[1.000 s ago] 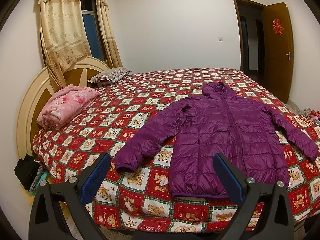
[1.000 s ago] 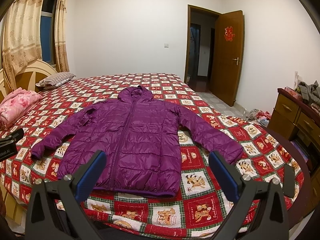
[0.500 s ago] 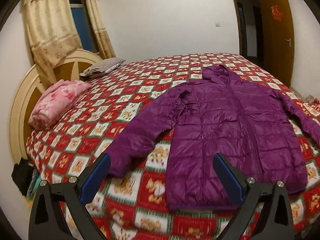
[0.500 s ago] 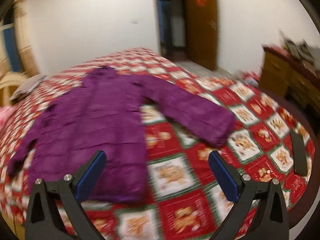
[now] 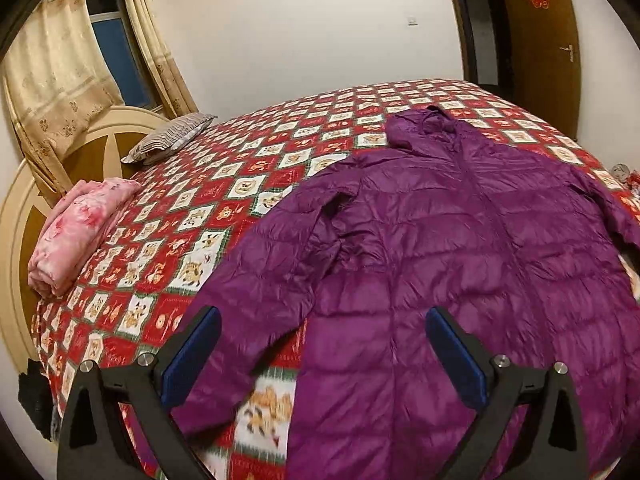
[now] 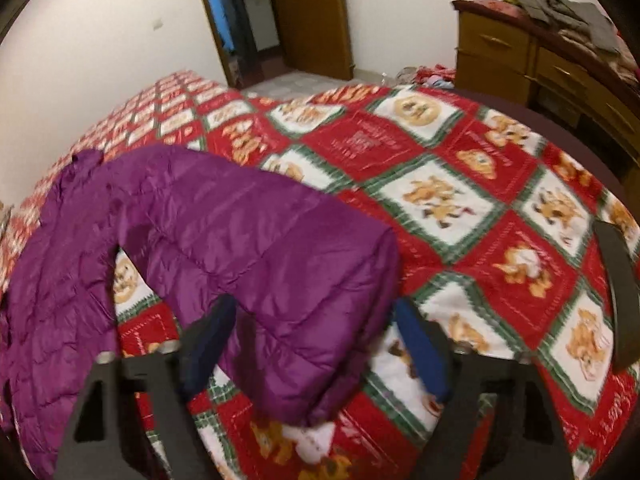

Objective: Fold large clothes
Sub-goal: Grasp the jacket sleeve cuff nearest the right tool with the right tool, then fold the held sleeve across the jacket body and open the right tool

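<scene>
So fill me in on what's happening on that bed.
A person with a gripper in each hand is starting to fold a purple puffer jacket spread flat on the bed's red patterned bedspread. The right gripper is at the end of one sleeve; its jaws have just been closing with the cuff between them, but blur hides whether they grip it yet. The left gripper is open above the other sleeve, touching nothing. No fold has been made.

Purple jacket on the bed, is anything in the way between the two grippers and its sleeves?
Nothing visible is. The left gripper hangs open over one sleeve of the purple jacket. The right gripper has been closing, its jaws either side of the other sleeve's cuff.
</scene>
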Demonstrator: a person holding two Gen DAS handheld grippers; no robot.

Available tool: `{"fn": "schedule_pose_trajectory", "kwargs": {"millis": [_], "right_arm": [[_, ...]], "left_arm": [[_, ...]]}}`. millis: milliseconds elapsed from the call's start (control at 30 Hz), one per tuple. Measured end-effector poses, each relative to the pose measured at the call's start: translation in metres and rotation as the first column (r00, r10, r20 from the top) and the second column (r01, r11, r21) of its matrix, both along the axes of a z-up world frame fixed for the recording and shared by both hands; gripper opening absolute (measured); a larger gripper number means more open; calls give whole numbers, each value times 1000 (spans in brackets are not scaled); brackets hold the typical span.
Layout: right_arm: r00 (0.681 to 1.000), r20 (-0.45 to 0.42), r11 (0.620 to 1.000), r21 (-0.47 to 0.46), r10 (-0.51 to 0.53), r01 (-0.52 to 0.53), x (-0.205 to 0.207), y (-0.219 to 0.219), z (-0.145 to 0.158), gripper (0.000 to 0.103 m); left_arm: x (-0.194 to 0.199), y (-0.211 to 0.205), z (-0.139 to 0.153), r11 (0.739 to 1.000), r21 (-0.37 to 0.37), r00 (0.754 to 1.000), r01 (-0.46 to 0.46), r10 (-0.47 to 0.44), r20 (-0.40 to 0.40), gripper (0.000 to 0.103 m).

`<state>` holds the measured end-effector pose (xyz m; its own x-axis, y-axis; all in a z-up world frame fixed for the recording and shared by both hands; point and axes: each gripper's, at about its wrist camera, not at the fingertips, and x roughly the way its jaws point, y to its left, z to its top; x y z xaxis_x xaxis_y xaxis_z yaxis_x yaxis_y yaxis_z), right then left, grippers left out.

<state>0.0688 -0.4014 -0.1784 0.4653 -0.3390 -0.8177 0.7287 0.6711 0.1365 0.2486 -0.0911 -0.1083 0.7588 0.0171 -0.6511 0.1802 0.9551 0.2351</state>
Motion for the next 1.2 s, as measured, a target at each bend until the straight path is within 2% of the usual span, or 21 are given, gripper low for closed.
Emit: {"fn": "schedule_pose_trajectory", "kwargs": {"millis": [33, 67, 133, 233, 467, 700, 967, 1200], "right_arm": [[1000, -2, 1000, -5, 8, -8, 2, -2, -2, 55], [1000, -3, 1000, -15, 13, -13, 3, -4, -3, 52], [1000, -9, 999, -44, 27, -28, 6, -9, 0, 32], [999, -19, 997, -72, 28, -29, 16, -20, 8, 18], [997, -18, 977, -196, 78, -80, 68, -23, 45, 14], [968, 6, 929, -283, 251, -239, 151, 31, 83, 13], [884, -14, 825, -351, 468, -442, 236, 131, 91, 12], [769, -62, 706, -354, 636, -613, 288, 232, 66, 11]], "left_arm": [[7, 0, -1, 1000, 1, 1000, -5, 5, -1, 102], [14, 0, -2, 1000, 0, 1000, -5, 5, 5, 102], [26, 1, -5, 1000, 19, 1000, -15, 15, 26, 102], [40, 4, -10, 999, 45, 999, -28, 27, 30, 102], [66, 19, -22, 996, 59, 997, -67, 66, 27, 102], [88, 32, -33, 994, 69, 996, -84, 83, 15, 102], [118, 62, -42, 985, 87, 989, -148, 147, 13, 102], [135, 97, -41, 971, 82, 975, -224, 224, 11, 102]]}}
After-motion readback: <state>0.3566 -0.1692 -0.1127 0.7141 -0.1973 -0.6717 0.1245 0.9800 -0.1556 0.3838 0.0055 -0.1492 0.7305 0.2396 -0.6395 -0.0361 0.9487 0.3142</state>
